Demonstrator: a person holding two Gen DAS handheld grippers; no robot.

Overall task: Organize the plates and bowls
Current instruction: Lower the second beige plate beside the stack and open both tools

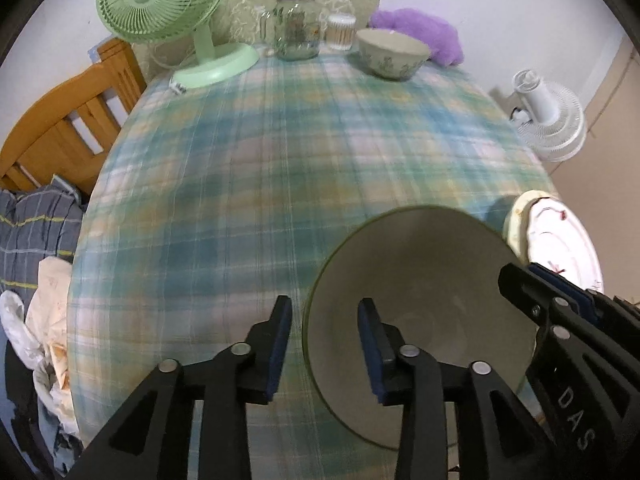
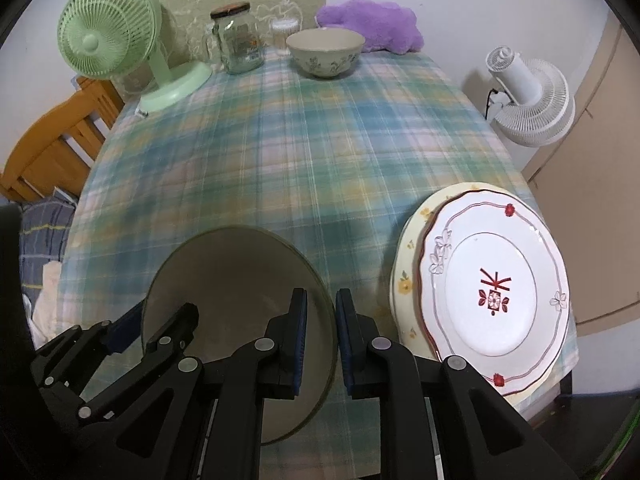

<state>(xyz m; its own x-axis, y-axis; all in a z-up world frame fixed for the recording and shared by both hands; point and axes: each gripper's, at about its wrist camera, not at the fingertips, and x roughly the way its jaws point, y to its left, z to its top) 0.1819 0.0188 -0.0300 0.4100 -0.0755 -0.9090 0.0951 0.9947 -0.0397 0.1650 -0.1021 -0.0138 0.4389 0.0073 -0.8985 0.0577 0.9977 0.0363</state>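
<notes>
A green-rimmed bowl sits tilted at the near edge of the plaid table. My left gripper straddles its left rim with jaws apart, and it shows in the right wrist view. My right gripper straddles the right rim with narrow jaws that grip it; it shows in the left wrist view. A white plate with red pattern lies on a yellow flowered plate at right. A second floral bowl stands far back.
At the table's back stand a green fan, a glass jar, a small container and a purple plush. A wooden chair is at left, a white fan at right.
</notes>
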